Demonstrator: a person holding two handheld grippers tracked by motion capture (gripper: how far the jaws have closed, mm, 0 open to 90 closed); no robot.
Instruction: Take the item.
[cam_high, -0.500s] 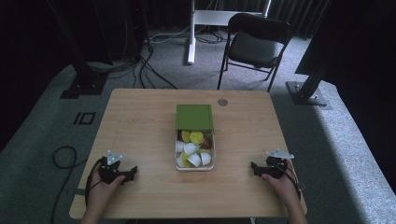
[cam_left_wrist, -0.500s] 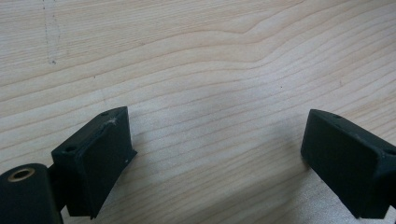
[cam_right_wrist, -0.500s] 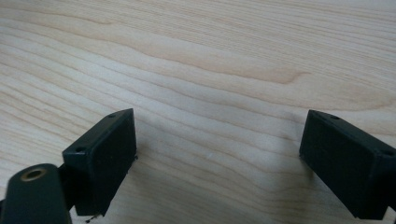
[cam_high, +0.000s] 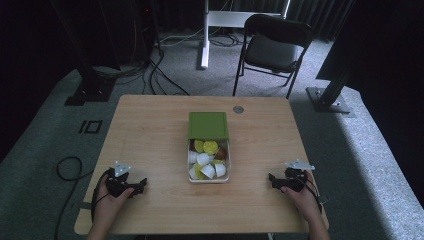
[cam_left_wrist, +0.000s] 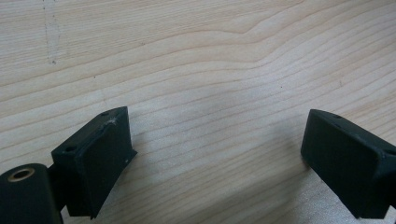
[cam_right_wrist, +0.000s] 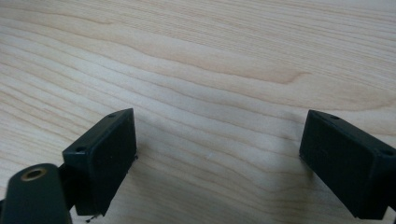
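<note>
- Nearest the bottom edge of the high view, a person's two hands are coming in, each one holding a gripper and resting it on the wooden desk.
- The left gripper is sitting at the lower left of the frame, near the front edge of the desk. In the left gripper view its jaws are standing wide apart, with nothing but bare wood grain between them.
- The right gripper is sitting at the lower right, also near the front edge. Same deal in the right gripper view: jaws spread wide, just plain desk in the gap.
- Both grippers are lying well apart from each other, pointing roughly inward toward the middle of the desk.
- Between them, in the center of the frame, a clear container is holding a bunch of small white and yellow pieces; can't really tell what they are.
- A green lid is covering the far part of that container, leaving the near part open.
- A bit farther, a small round grey disc is sitting near the back edge of the desk.
- Beyond the desk, at the upper right, a black folding chair is standing on grey carpet, with cables running across the floor at the upper left.
</note>
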